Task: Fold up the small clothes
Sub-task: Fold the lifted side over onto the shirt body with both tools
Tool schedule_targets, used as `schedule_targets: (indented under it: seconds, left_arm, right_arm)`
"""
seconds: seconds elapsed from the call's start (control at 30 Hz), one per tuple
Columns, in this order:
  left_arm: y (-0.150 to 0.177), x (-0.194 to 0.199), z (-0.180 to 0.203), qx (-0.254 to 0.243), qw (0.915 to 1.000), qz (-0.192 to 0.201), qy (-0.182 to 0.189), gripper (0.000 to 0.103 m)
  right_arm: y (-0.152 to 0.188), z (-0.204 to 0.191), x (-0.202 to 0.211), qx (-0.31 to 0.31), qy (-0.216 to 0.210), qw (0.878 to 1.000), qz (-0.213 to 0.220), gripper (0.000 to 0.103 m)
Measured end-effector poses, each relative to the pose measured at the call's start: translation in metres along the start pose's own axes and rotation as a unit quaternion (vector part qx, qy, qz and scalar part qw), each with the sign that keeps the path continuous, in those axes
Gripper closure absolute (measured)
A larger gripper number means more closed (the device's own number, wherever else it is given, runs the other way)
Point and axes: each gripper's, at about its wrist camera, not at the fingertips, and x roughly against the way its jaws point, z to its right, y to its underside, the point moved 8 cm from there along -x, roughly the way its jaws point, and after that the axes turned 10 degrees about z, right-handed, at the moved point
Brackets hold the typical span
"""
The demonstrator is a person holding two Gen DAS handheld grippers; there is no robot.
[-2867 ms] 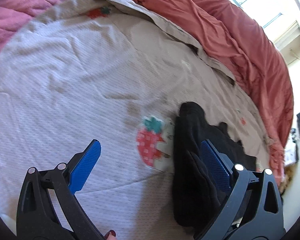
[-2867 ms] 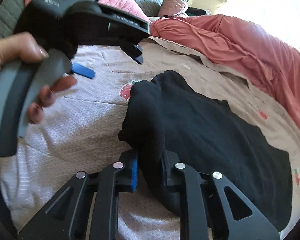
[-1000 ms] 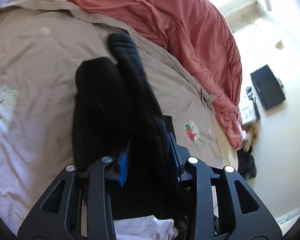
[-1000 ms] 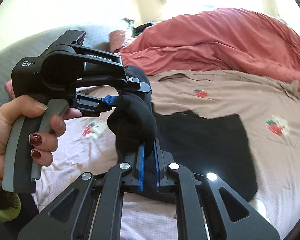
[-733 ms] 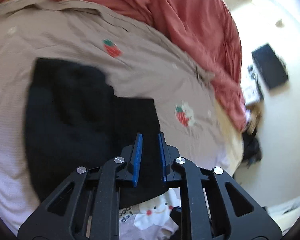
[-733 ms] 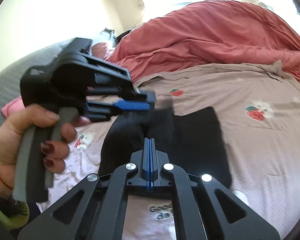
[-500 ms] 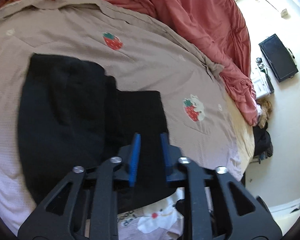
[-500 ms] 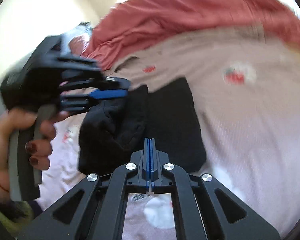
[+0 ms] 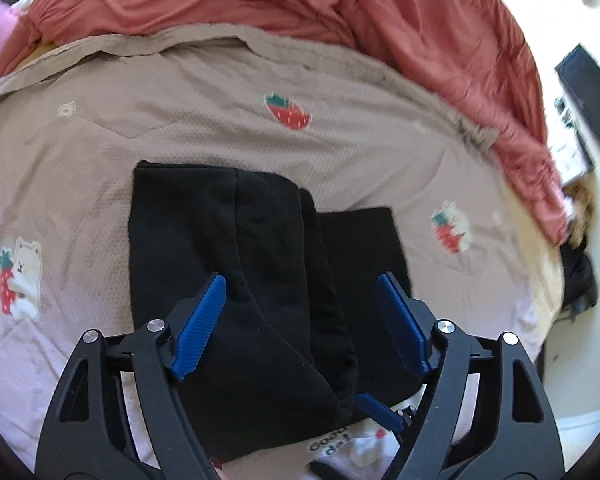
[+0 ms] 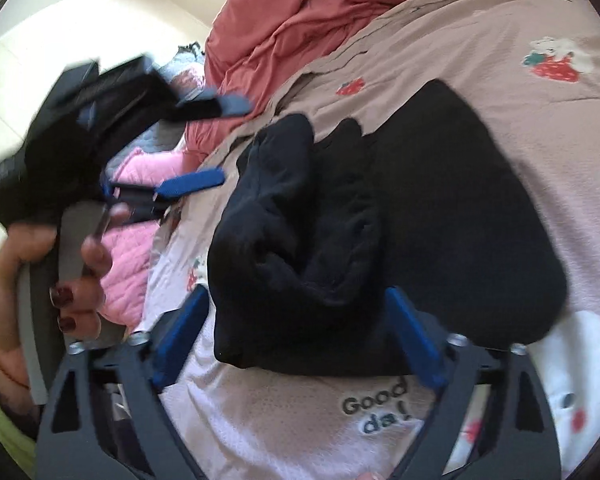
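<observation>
A black garment (image 9: 228,248) lies folded over itself on the beige strawberry-print sheet (image 9: 180,120). My left gripper (image 9: 300,312) hovers over its near edge. Its jaws are opening, with the cloth below and between the blue pads and neither pad pressing it. In the right wrist view the garment (image 10: 440,200) bunches into a thick fold. My right gripper (image 10: 300,320) straddles that fold's near end. Its jaws are opening wide and the pads stand off the cloth. A hand (image 10: 80,280) holds the blurred left gripper (image 10: 234,140) at upper left. One right fingertip (image 9: 378,406) shows in the left wrist view.
A rumpled red duvet (image 9: 340,20) runs along the far side of the bed. A pink quilt (image 10: 128,248) lies at the left. The bed's edge drops to the floor at the right, near a dark screen (image 9: 592,92).
A second ago both grippers were shut on the lifted black garment. It now lies folded on the sheet, released, and both pairs of jaws have spread wide. The right gripper has dropped lower.
</observation>
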Motion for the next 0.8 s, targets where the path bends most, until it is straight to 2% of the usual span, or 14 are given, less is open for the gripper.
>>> schedule_targets:
  seconds: [0.03, 0.1, 0.17, 0.2, 0.23, 0.27, 0.37, 0.57, 0.63, 0.67, 0.7, 0.73, 0.8]
  left_arm:
    - [0.000, -0.008, 0.002, -0.010, 0.9999, -0.010, -0.010, 0.029]
    - [0.002, -0.023, 0.006, -0.023, 0.9990, -0.031, -0.024, 0.028]
    - [0.004, -0.035, 0.011, -0.037, 0.9975, -0.050, -0.035, 0.028]
    - [0.006, -0.042, 0.014, -0.048, 0.9960, -0.062, -0.043, 0.025]
    - [0.007, -0.047, 0.015, -0.057, 0.9945, -0.070, -0.053, 0.023]
    - [0.007, -0.052, 0.016, -0.065, 0.9929, -0.078, -0.061, 0.023]
    - [0.011, -0.066, 0.014, -0.083, 0.9864, -0.113, -0.086, 0.022]
    - [0.021, -0.086, 0.010, -0.141, 0.9642, -0.178, -0.137, 0.023]
    - [0.023, -0.088, 0.009, -0.171, 0.9533, -0.187, -0.165, 0.041]
    - [0.024, -0.088, 0.008, -0.186, 0.9485, -0.188, -0.174, 0.044]
    - [0.024, -0.087, 0.008, -0.191, 0.9474, -0.188, -0.175, 0.050]
    - [0.024, -0.086, 0.007, -0.194, 0.9472, -0.187, -0.173, 0.067]
    - [0.022, -0.079, 0.006, -0.182, 0.9534, -0.182, -0.157, 0.085]
  right_arm:
    - [0.003, -0.005, -0.002, 0.014, 0.001, 1.000, 0.004, 0.012]
    - [0.005, -0.012, -0.002, 0.037, 0.003, 0.999, 0.017, 0.021]
    - [0.004, -0.019, -0.001, 0.060, 0.008, 0.998, 0.032, 0.048]
    - [0.003, -0.021, 0.000, 0.067, 0.007, 0.997, 0.038, 0.054]
    - [0.003, -0.023, -0.001, 0.073, 0.009, 0.996, 0.043, 0.068]
    - [0.002, -0.026, 0.000, 0.078, 0.009, 0.996, 0.048, 0.072]
    - [0.002, -0.032, 0.003, 0.098, 0.014, 0.993, 0.062, 0.076]
    - [0.005, -0.049, -0.001, 0.146, 0.030, 0.987, 0.064, 0.076]
    - [0.008, -0.052, 0.002, 0.155, 0.033, 0.985, 0.065, 0.076]
    - [0.009, -0.054, 0.002, 0.159, 0.034, 0.984, 0.066, 0.076]
    - [0.010, -0.056, 0.003, 0.163, 0.034, 0.984, 0.067, 0.076]
    - [0.010, -0.057, 0.003, 0.164, 0.036, 0.983, 0.068, 0.077]
    - [0.009, -0.060, 0.005, 0.168, 0.036, 0.983, 0.070, 0.077]
